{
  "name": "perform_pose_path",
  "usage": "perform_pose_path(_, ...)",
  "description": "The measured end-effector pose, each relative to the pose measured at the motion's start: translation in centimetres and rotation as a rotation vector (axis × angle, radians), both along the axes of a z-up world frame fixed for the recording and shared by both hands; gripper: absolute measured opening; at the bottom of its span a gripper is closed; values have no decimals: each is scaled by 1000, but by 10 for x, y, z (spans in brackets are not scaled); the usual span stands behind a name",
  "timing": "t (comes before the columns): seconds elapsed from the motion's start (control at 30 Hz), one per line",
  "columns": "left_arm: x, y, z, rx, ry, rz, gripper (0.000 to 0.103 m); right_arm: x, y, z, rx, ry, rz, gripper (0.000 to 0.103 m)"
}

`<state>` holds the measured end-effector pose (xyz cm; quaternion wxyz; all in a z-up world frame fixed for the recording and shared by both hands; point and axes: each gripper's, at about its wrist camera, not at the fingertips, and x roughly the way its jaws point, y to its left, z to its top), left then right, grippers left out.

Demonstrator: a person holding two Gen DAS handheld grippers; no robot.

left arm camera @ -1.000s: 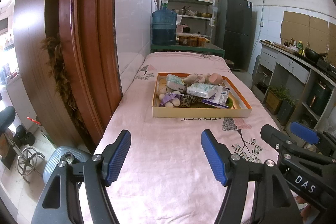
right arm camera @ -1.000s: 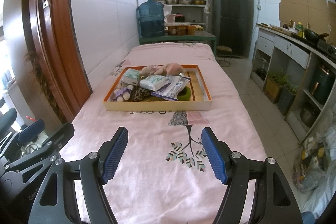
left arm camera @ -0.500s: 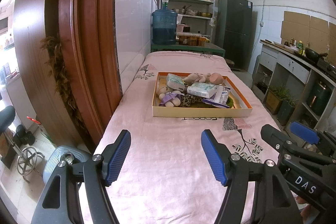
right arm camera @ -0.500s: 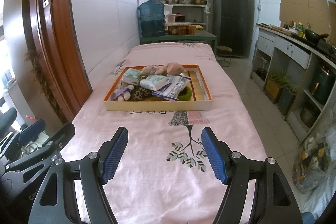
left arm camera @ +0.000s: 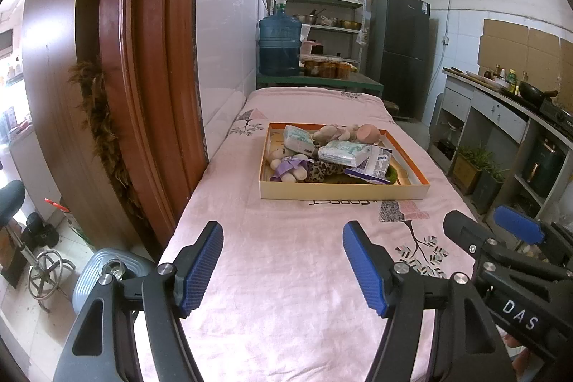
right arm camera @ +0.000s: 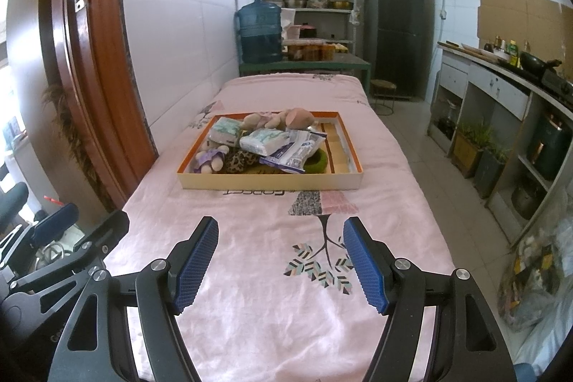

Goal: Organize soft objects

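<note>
While both grippers hover over the near end of the pink bedsheet (right arm camera: 272, 310):
left gripper (left arm camera: 283, 265): jaws spread, empty
right gripper (right arm camera: 281, 262): jaws spread, empty
tray (right arm camera: 272, 182): mid-bed, well ahead
contents: plush toys (left arm camera: 290, 163), tissue packs (right arm camera: 265, 140), piled at tray's left side

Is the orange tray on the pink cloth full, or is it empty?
Partly full. Soft toys and packets are piled in the left and middle of the tray; a bare strip remains along its right side.
</note>
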<state>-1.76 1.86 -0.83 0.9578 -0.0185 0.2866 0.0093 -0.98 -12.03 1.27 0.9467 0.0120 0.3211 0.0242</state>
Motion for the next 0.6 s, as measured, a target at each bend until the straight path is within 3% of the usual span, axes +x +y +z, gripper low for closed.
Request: perform_pose_path(0.6,-1,-2,0,6,-4,3,69,0,1,-1,0,0,0,74)
